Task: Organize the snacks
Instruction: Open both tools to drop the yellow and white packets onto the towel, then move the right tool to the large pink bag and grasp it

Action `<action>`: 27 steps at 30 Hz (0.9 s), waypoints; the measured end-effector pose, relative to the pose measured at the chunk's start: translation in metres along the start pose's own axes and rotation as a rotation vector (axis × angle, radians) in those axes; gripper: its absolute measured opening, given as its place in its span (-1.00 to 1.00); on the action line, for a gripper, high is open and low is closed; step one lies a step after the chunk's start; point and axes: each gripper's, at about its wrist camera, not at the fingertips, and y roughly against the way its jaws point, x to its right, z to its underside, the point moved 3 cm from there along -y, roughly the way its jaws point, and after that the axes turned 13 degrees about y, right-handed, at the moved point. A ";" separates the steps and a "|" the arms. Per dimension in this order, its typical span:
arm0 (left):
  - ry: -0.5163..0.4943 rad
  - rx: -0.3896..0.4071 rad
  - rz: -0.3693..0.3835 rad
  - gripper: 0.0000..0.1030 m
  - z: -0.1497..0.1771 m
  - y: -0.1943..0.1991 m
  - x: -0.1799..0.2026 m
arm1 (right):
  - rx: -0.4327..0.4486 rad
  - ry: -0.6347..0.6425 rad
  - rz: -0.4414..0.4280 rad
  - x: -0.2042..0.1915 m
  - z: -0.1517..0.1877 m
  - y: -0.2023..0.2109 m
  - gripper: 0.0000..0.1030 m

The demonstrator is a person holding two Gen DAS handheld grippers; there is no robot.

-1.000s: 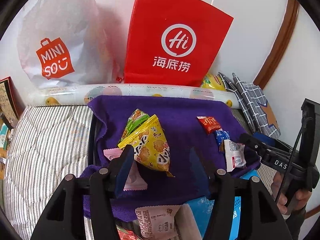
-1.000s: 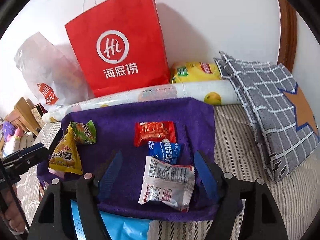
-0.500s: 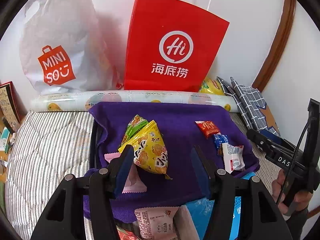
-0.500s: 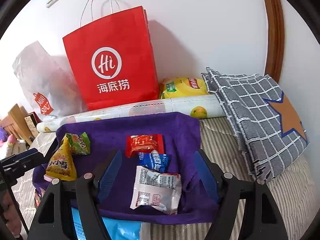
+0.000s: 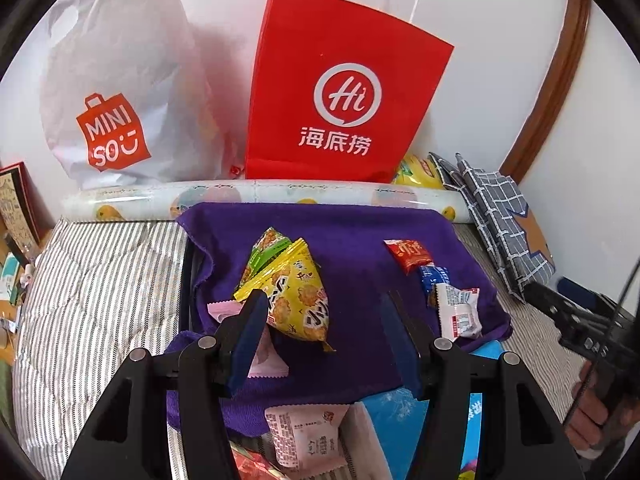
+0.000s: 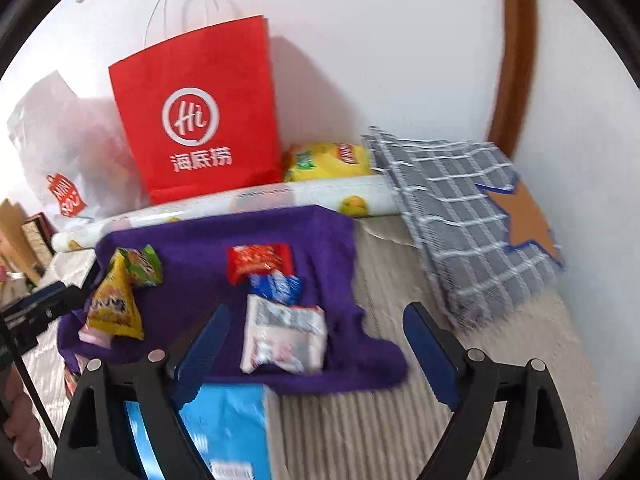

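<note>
Left gripper [image 5: 324,312]: my jaws stand part open over the purple fleece towel [image 5: 360,240], nothing between the blue pads. The left pad sits in front of the pink wrapper's edge; I can't tell if it touches.
Right gripper [image 6: 316,332]: my jaws have just been opening and now stand wide. The white foil snack packet [image 6: 284,336] lies on the towel between the pads, free of both.
Right-side snacks: small red sachet [image 6: 260,262], small blue wrapped candy [image 6: 278,286] and the white packet lie in a line on the towel, each touching or overlapping the next.
Left-side snacks: yellow triangular biscuit pack [image 5: 296,300] lies partly over a green crinkled snack pack [image 5: 268,250]; a pale pink flat wrapper [image 5: 262,354] sits under its near corner.
Towel: spread over a striped quilted bedcover [image 5: 100,280].
Near edge: light blue box [image 6: 224,424] just below the towel; another pink-white packet [image 5: 308,436] beside it in the left view.
Background: red paper Haidilao bag [image 5: 340,92] and white plastic Miniso bag [image 5: 120,92] stand against the wall behind a rolled fruit-print sheet [image 5: 260,196].
Right side: grey checked cushion with an orange star [image 6: 480,216], yellow chip bag [image 6: 332,162] beside it.
Focus: right view is blurred.
</note>
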 end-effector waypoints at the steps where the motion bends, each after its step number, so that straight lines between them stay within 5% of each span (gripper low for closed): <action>1: -0.010 0.011 -0.003 0.15 0.000 0.003 0.003 | -0.008 -0.006 0.025 0.001 0.005 0.006 0.75; 7: -0.060 0.086 0.003 0.28 -0.001 0.024 0.015 | -0.013 -0.014 0.005 0.000 0.041 0.030 0.79; 15: -0.105 0.117 0.026 0.39 0.011 0.040 0.026 | -0.084 -0.097 -0.157 -0.005 0.086 0.047 0.73; 20: -0.059 0.049 0.060 0.40 0.030 0.043 0.009 | -0.077 -0.091 -0.231 -0.025 0.101 0.063 0.53; 27: -0.023 0.013 0.033 0.40 0.046 0.062 -0.022 | -0.089 -0.077 -0.358 -0.068 0.109 0.063 0.53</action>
